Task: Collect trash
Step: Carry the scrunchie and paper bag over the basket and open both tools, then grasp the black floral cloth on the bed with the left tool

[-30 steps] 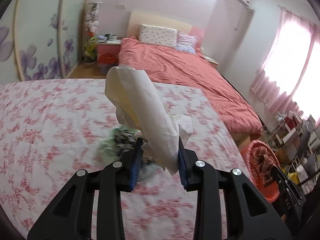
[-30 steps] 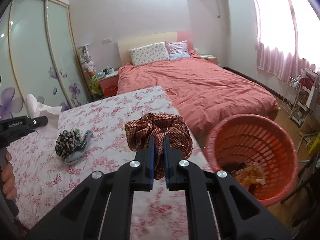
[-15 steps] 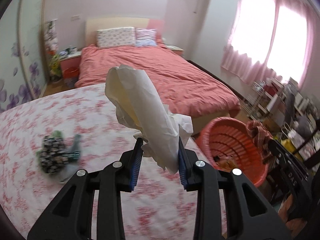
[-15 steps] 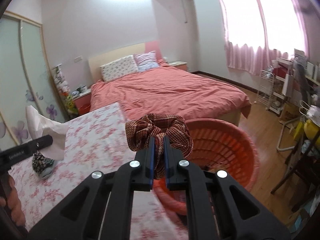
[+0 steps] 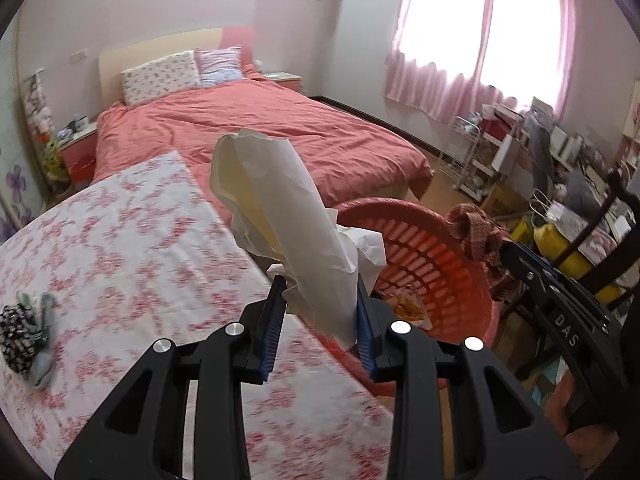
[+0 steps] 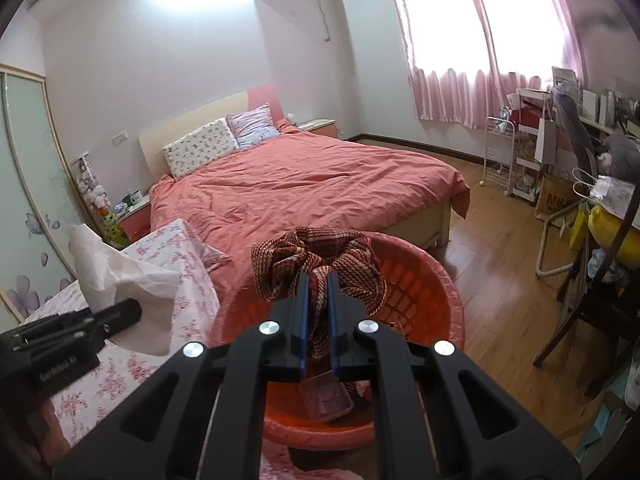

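Note:
My left gripper [image 5: 320, 312] is shut on a crumpled white tissue [image 5: 280, 216] that sticks up from its pads, over the floral cloth near the table's right edge. Just beyond stands a red plastic basket [image 5: 424, 240] on the floor. My right gripper [image 6: 318, 300] is shut on a brown woven scrunchie [image 6: 320, 256], held above the red basket [image 6: 436, 292]. Inside the basket lie a clear plastic tray [image 6: 326, 396] and other scraps. The scrunchie [image 5: 476, 232] and right gripper also show at the right of the left wrist view. The tissue [image 6: 120, 276] shows at left in the right wrist view.
A black-and-white patterned bundle with green bits [image 5: 24, 332] lies on the floral tablecloth [image 5: 120, 248] at far left. A bed with a red cover [image 6: 304, 184] stands behind. A white rack [image 6: 500, 156], chair and cluttered desk [image 6: 600, 200] fill the right side.
Both grippers have swung right with their loads. The basket has come from the right edge to just ahead of the left gripper, and it now lies directly under the right gripper.

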{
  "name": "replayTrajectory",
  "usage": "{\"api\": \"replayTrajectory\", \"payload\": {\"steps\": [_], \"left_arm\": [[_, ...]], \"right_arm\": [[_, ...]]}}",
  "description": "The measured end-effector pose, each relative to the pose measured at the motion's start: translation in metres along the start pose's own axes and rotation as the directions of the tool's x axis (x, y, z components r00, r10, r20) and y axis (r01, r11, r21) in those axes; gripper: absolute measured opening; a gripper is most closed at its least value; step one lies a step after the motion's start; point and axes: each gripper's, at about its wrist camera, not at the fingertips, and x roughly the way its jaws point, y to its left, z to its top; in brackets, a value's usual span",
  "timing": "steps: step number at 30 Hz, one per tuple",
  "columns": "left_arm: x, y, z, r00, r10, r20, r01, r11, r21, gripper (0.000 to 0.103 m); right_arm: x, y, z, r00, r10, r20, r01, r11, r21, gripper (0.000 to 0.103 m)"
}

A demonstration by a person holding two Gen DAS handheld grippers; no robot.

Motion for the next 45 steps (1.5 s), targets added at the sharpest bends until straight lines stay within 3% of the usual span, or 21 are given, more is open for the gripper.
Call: {"api": "replayTrajectory", "payload": {"steps": [11,20,22,24,28,31,34,38,43,45], "left_arm": [[0.027,-0.029,-0.001,0.997,-0.056,-0.049,0.058,0.998,0.032,0.035],[0.046,-0.030,-0.009,0.995,-0.024,-0.101,0.027,0.999,0.023,0.058],[0.043,-0.022,-0.012,0.995,0.004,-0.099,-0.003,1.000,0.012,0.064],[0.040,-0.014,-0.015,0.994,0.037,-0.099,-0.037,0.999,0.000,0.069],[0.022,0.012,-0.024,0.983,0.165,-0.086,-0.168,0.985,-0.031,0.085],[0.008,0.040,-0.030,0.963,0.257,-0.079,-0.262,0.963,-0.057,0.090],[-0.009,0.071,-0.037,0.950,0.302,-0.076,-0.308,0.946,-0.099,0.090],[-0.032,0.111,-0.048,0.939,0.334,-0.078,-0.343,0.926,-0.158,0.090],[-0.061,0.167,-0.064,0.911,0.404,-0.085,-0.412,0.880,-0.237,0.090],[-0.072,0.190,-0.072,0.908,0.410,-0.082,-0.416,0.865,-0.281,0.090]], "right_arm": [[0.018,-0.024,0.002,1.000,0.001,-0.005,-0.001,0.999,0.038,0.011],[0.030,-0.037,0.002,1.000,0.007,-0.015,-0.006,0.997,0.071,0.040],[0.027,-0.040,-0.001,1.000,-0.004,-0.009,0.005,0.998,0.069,0.056],[0.023,-0.039,-0.003,1.000,-0.022,0.001,0.021,0.998,0.054,0.065],[0.017,-0.031,-0.006,0.998,-0.063,0.019,0.063,0.998,0.003,0.086],[0.012,-0.019,-0.008,0.997,-0.069,0.031,0.070,0.997,-0.031,0.089],[0.010,-0.002,-0.010,0.998,-0.052,0.031,0.054,0.997,-0.059,0.091],[0.006,0.023,-0.013,0.999,-0.025,0.034,0.028,0.995,-0.097,0.092],[0.005,0.057,-0.024,0.999,0.036,-0.001,-0.036,0.991,-0.128,0.092],[0.005,0.067,-0.027,0.998,0.055,-0.017,-0.056,0.989,-0.134,0.091]]}}
